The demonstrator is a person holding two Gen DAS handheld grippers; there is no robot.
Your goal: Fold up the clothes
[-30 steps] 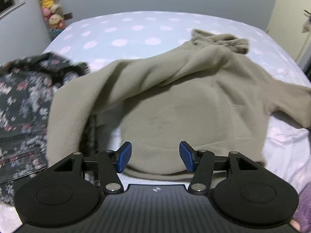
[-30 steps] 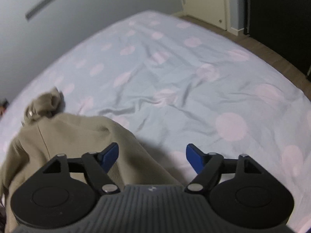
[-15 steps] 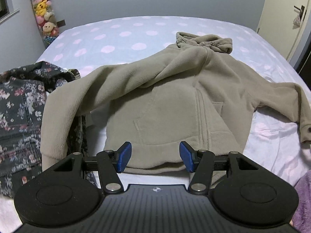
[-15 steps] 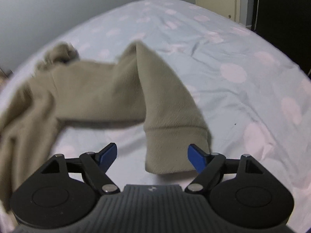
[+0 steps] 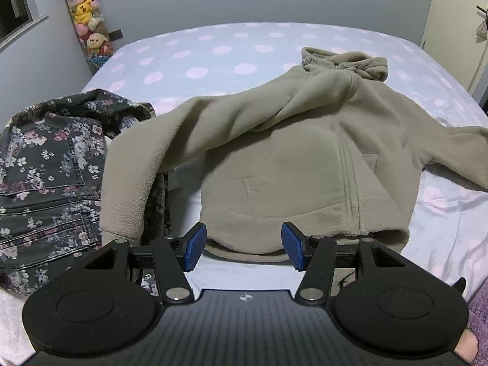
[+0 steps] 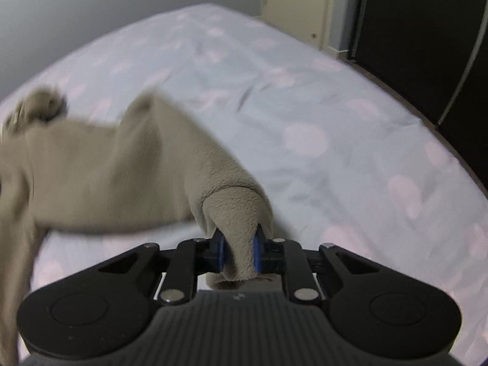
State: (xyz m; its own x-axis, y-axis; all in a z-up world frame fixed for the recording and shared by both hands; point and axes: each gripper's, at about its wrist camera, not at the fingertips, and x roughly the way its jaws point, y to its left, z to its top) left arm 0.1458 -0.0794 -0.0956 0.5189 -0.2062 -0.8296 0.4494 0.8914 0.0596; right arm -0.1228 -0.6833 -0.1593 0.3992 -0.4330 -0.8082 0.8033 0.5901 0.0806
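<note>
This is a bedroom in a home. A bed (image 5: 213, 48) with a pale sheet with pink dots fills the room. Soft toys (image 5: 87, 15) hang in the corner by the grey wall, and a cream door (image 5: 454, 15), probably a wardrobe, stands at the side.

The bed (image 5: 231, 45) — pale sheet with pink dots — carries a beige hoodie (image 5: 299, 158) and floral jeans (image 5: 45, 177).

A beige fleece hooded jacket (image 5: 305, 164) lies front-up on the bed, zip closed, hood bunched at the far end. One sleeve (image 5: 131, 183) drapes over dark floral jeans (image 5: 45, 177). The other sleeve's cuff (image 6: 238, 228) is bunched and pinched.
</note>
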